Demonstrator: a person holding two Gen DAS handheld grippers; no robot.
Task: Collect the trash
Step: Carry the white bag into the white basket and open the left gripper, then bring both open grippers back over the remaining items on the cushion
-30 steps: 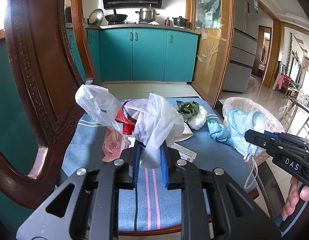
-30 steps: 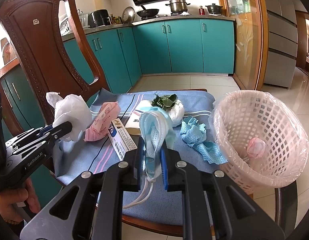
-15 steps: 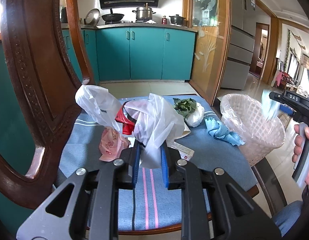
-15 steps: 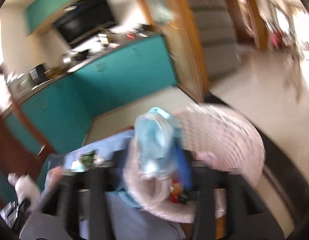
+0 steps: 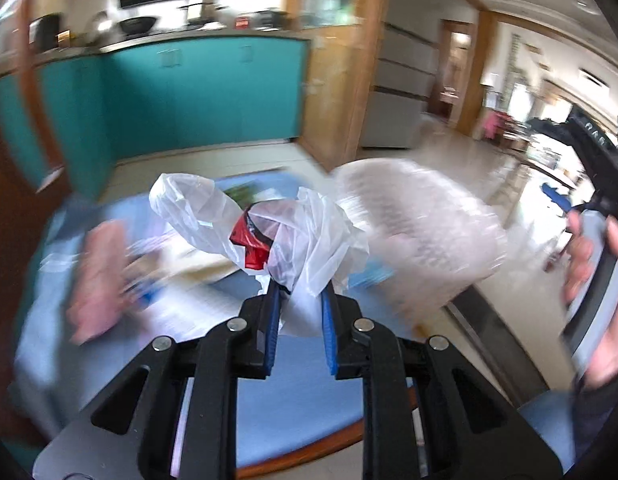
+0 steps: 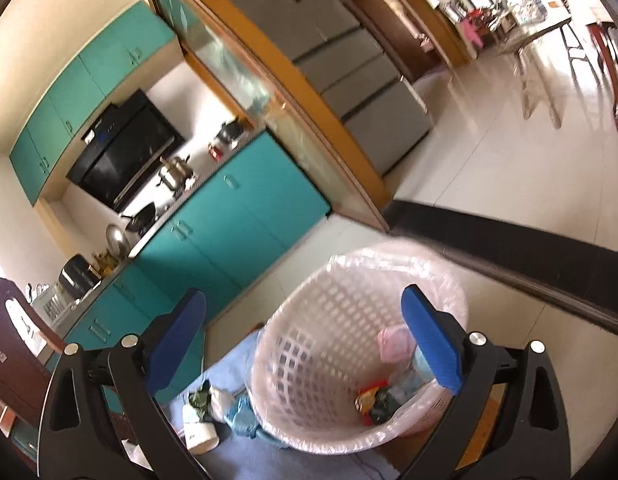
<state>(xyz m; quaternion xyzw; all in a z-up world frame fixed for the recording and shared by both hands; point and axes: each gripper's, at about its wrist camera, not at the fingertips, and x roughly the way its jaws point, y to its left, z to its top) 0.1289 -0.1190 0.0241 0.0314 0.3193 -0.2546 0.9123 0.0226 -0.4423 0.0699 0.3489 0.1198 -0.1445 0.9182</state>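
My left gripper [image 5: 297,292] is shut on a crumpled white plastic bag [image 5: 309,232] with a red wrapper inside, held above the blue seat cushion [image 5: 285,400]. Just right of the bag blurs the white lattice basket [image 5: 421,232]. My right gripper [image 6: 303,300] is tilted over the basket [image 6: 309,360]; its jaws are opening wide and nothing is between them. Inside the basket lie a light blue face mask [image 6: 423,364], a pink wrapper [image 6: 393,344] and darker scraps [image 6: 373,400].
On the cushion remain a pink wrapper [image 5: 97,276], a blue cloth [image 6: 241,416], green leaves on a white wad [image 6: 201,400] and a paper cup [image 6: 201,436]. The dark wooden chair back [image 5: 13,140] rises at left. A hand [image 5: 605,304] holds the right gripper at far right.
The right gripper carried the blue face mask over the basket, rolled, and spread its jaws; the mask now lies in the basket. The left gripper swung right with the bag.
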